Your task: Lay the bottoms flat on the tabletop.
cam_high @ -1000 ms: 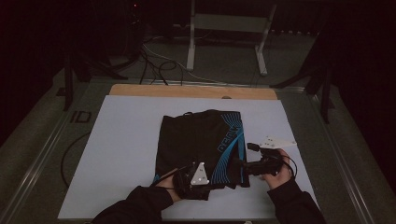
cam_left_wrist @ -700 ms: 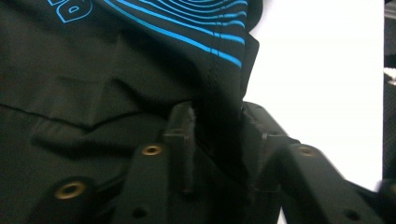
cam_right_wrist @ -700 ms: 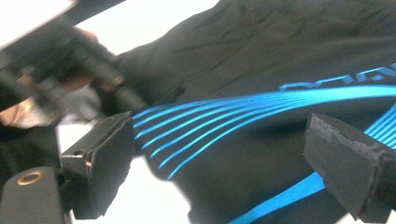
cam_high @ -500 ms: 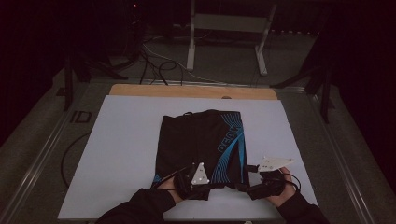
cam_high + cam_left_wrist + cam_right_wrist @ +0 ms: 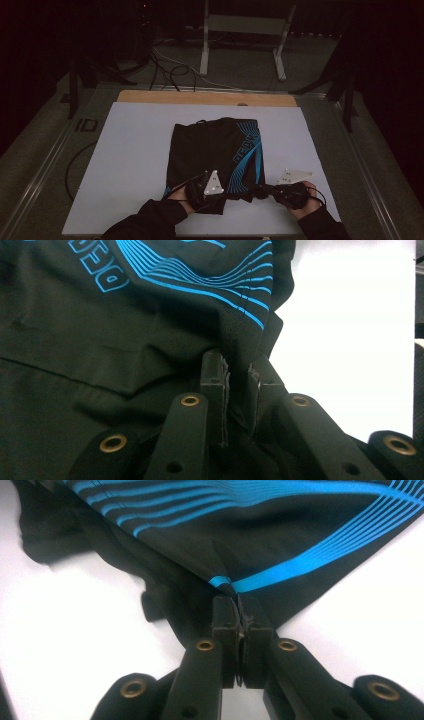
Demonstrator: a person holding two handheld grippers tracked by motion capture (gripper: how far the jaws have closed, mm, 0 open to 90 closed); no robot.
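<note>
Shorts, black with blue stripes, are laid flat at the near middle of the white table. Their near hem has just been pinched by the left gripper and right gripper. Thin fabric could be lost if pulled unevenly, since only the edge is clamped.

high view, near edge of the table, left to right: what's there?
Left sleeve → left gripper, jaws shut on the hem of the black shorts → right gripper, jaws shut on the shorts' right corner → right hand → bare white table top.
</note>
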